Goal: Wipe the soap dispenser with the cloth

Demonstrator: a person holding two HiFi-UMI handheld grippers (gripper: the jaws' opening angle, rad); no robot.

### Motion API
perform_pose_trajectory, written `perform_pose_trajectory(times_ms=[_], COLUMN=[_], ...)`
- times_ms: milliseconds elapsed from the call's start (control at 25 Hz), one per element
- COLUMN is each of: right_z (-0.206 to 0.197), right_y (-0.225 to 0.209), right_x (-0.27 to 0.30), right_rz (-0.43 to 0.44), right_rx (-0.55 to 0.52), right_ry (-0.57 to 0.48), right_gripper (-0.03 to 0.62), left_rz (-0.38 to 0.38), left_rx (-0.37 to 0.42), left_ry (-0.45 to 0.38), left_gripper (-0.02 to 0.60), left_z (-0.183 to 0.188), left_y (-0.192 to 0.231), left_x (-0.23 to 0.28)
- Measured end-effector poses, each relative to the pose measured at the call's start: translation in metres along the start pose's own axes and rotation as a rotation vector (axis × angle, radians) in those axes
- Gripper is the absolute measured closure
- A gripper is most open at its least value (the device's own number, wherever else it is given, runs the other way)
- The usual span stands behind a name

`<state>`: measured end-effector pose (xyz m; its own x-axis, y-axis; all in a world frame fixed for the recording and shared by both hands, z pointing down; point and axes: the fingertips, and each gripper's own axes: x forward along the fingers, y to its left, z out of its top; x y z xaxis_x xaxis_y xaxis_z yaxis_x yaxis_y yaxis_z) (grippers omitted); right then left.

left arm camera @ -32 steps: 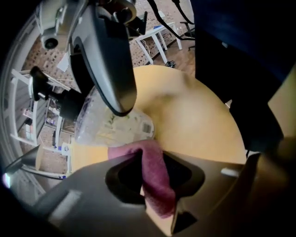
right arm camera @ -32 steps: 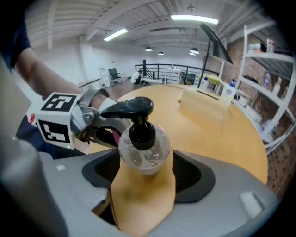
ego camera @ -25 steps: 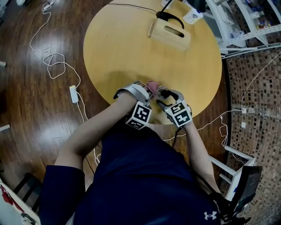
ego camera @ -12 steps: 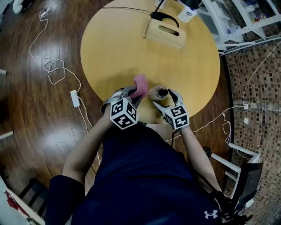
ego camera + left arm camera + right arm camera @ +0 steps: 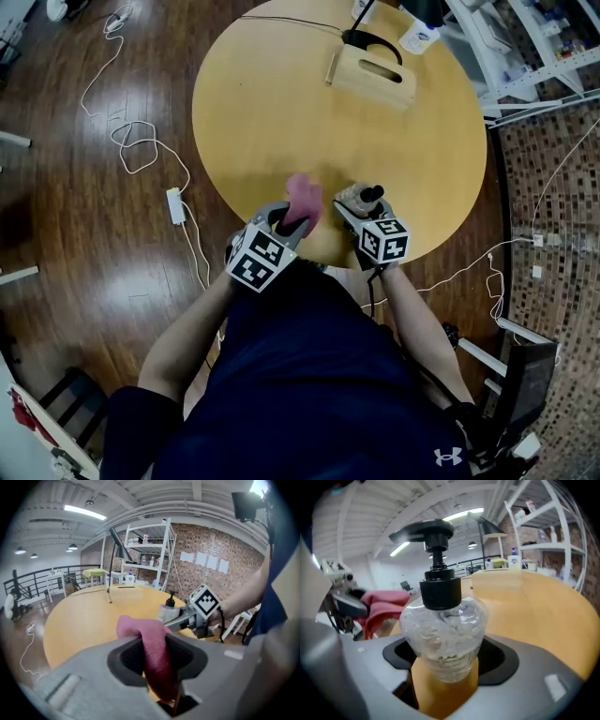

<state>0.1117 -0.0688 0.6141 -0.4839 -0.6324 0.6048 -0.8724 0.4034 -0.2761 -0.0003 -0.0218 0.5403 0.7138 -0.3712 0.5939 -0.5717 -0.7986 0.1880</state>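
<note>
Pink cloth [image 5: 150,653] is hanging bunched between the jaws of the left tool [image 5: 289,217], which is clamping it firmly. The right tool [image 5: 445,667] is holding the clear soap dispenser [image 5: 443,630] low on its body, with the black pump pointing up. Its jaws have just been closing, and the pads appear to be pressing on the bottle's sides.

Cloth and dispenser are sitting just beside each other but not touching, so I judge that no wiping is happening at this instant. The pictures are not showing whether any side is already cleaned. Bringing the cloth onto the bottle and rubbing round it is what is remaining.

Both tools are working right over the near rim of the round wooden surface [image 5: 281,103], close to the person's body. I cannot tell whether the bottle is resting on it. The middle is lying bare, and the wooden caddy [image 5: 370,75] is standing well apart at the far side, so pushing forward is giving the most room. Beyond the rim, cables [image 5: 141,150] are trailing on the floor.
</note>
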Motion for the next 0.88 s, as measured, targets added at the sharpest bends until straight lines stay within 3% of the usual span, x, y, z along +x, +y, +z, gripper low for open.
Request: perform_pose_trajectory(times_ms=[120, 280, 480, 720, 800, 880], right_z=[0.033, 0.090, 0.124, 0.138, 0.135, 0.128], right_y=[0.008, 0.033, 0.067, 0.050, 0.039, 0.036], right_x=[-0.029, -0.074, -0.090, -0.091, -0.093, -0.097], right_rz=[0.051, 0.170, 0.288, 0.246, 0.244, 0.256], right_rx=[0.220, 0.327, 0.317, 0.368, 0.421, 0.455], right_ry=[-0.120, -0.258, -0.268, -0.318, -0.325, -0.324], right_gripper=[0.226, 0.224, 0.224, 0.227, 0.230, 0.232], left_rz=[-0.012, -0.082, -0.158, -0.242, -0.228, -0.201], left_rx=[-0.044, -0.047, 0.109, 0.442, 0.451, 0.402], left_ry=[0.006, -0.009, -0.049, -0.027, -0.044, -0.061], left_gripper=[0.474, 0.477, 0.477, 0.477, 0.477, 0.477], left_z=[-0.005, 0.005, 0.038, 0.051, 0.056, 0.059], left_y=[0.007, 0.001, -0.025, -0.079, -0.081, -0.072], left_x=[-0.002, 0.005, 0.022, 0.022, 0.013, 0.008])
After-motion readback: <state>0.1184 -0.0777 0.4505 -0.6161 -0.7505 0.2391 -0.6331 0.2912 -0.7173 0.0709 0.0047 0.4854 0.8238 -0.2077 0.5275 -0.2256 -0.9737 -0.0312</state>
